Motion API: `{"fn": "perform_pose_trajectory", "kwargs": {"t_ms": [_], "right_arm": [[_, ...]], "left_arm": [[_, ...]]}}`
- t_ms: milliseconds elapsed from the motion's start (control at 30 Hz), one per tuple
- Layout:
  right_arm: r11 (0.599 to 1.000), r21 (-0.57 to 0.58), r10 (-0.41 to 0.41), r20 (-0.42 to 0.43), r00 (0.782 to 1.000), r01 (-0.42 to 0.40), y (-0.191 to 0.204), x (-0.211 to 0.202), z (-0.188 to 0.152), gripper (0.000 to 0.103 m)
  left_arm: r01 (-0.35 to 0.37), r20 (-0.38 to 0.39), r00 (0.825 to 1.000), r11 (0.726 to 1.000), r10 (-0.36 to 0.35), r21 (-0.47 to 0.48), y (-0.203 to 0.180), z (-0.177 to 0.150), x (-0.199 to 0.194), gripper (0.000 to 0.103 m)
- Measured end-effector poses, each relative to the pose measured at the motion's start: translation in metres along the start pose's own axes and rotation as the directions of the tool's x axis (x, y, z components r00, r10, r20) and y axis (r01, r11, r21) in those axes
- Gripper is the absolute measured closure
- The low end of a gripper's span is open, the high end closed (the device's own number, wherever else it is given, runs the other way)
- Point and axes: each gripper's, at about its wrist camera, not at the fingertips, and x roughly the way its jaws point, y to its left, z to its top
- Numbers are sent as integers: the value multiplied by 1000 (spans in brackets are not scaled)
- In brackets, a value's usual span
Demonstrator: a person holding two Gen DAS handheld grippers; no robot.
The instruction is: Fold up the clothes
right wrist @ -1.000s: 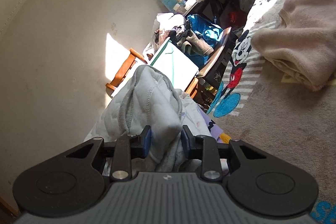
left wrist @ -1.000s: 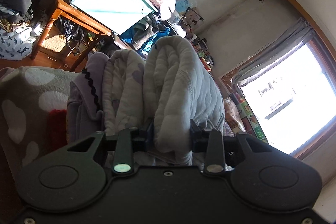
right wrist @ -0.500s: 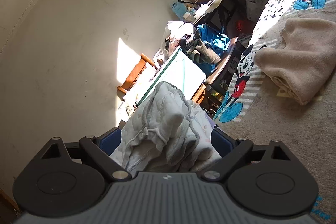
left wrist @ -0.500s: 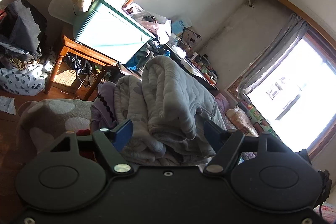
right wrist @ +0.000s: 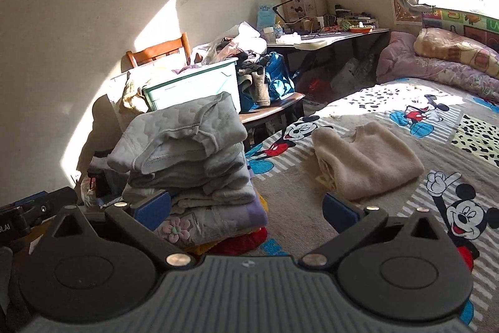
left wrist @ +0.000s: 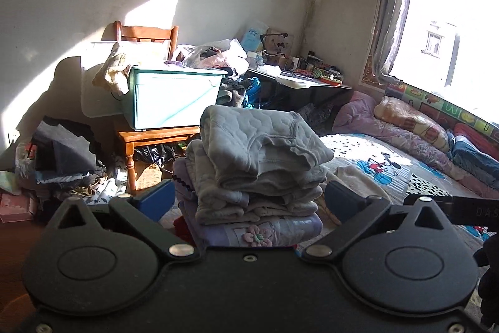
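Beige sweater (right wrist: pixel 368 159), unfolded on the bedspread (right wrist: pixel 312 208), is seen at one o'clock from the right gripper (right wrist: pixel 246 208), the nearer one. Both it and the left gripper (left wrist: pixel 248 197) are opening, nothing clamped; the folded pile (left wrist: pixel 259 164) is left at twelve.

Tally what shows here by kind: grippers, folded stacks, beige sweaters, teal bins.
Grippers: 2 (left gripper, right gripper; both sets of jaws are opening, pads pressing on nothing)
Folded stack: 1
Beige sweater: 1
Teal bin: 1
Total: 5
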Motion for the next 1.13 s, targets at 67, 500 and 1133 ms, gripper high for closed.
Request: {"fn": "perform_pose_trajectory", "kwargs": {"t_ms": [67, 500, 1133], "right_arm": [[999, -28, -20, -2, 1000, 20, 10, -9, -4, 0], [992, -78, -94, 31, 995, 96, 44, -59, -25, 0], [995, -90, -49, 62, 997, 54, 70, -86, -28, 0]], "left_arm": [[-17, -14, 1000, 1000, 17, 15, -4, 1, -8, 0], [-104, -6, 994, 990, 105, 95, -20, 0, -50, 0], [-156, 69, 986, 980, 149, 125, -26, 0, -79, 0]]}}
